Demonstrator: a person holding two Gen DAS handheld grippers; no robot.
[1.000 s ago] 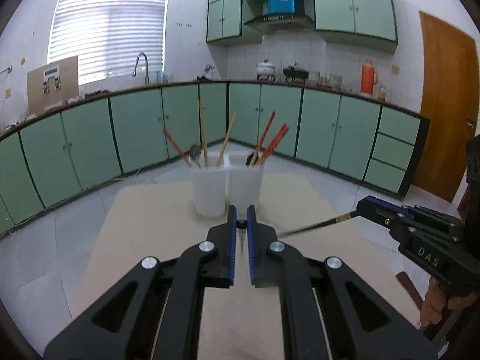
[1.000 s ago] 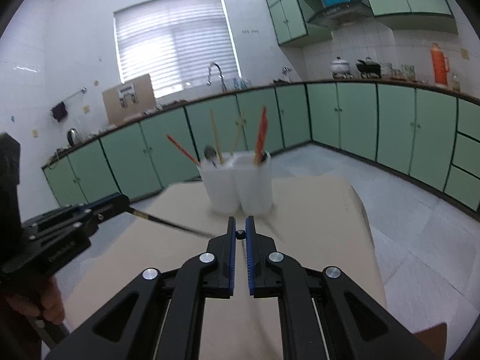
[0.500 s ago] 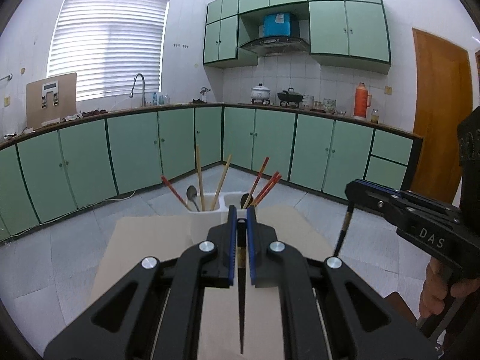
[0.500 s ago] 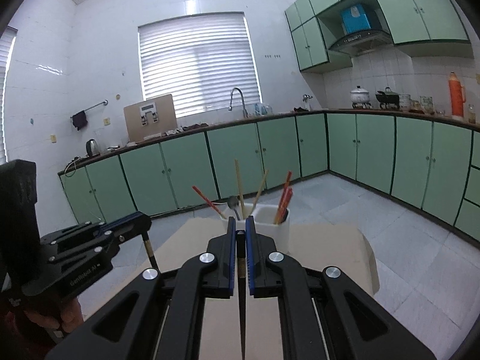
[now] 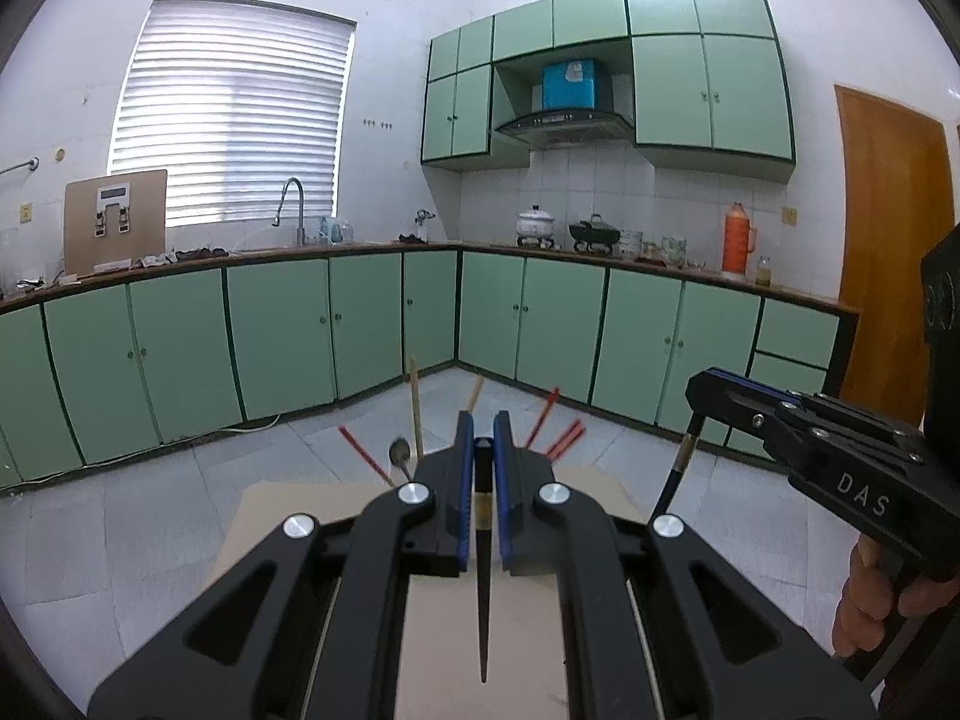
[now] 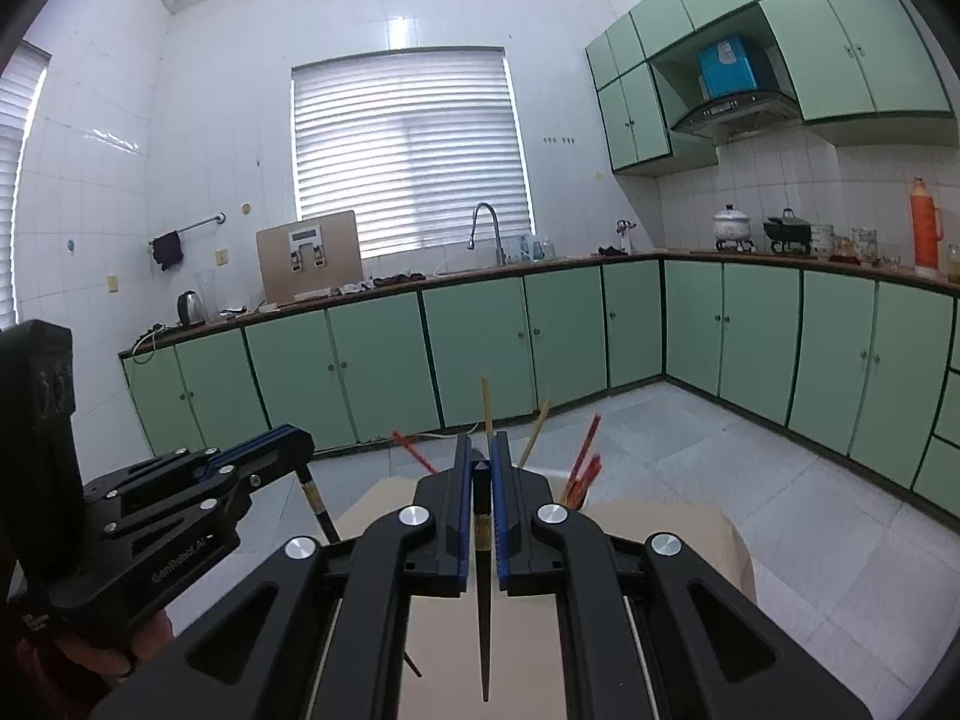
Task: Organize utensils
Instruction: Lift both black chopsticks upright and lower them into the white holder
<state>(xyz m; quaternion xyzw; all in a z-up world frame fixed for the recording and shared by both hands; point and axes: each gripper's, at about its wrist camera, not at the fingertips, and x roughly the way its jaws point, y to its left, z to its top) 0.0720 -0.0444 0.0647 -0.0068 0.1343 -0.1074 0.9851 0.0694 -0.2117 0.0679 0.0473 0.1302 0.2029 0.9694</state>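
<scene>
My left gripper is shut on a black chopstick that hangs tip-down between its fingers. My right gripper is shut on a second black chopstick, also hanging straight down. Each gripper shows in the other's view: the right gripper with its chopstick, the left gripper with its chopstick. Both are held above the beige table. Beyond the fingertips, red chopsticks, a wooden chopstick and a spoon stick up; their holder is hidden behind the fingers.
Green base cabinets run along the far walls, with a sink tap, pots and an orange flask on the counter. A wooden door stands at the right. A hand grips the right tool.
Both grippers have risen. The black chopsticks, slanting sideways a second ago, now hang straight down. The utensil holder has sunk out of sight behind the fingers.
</scene>
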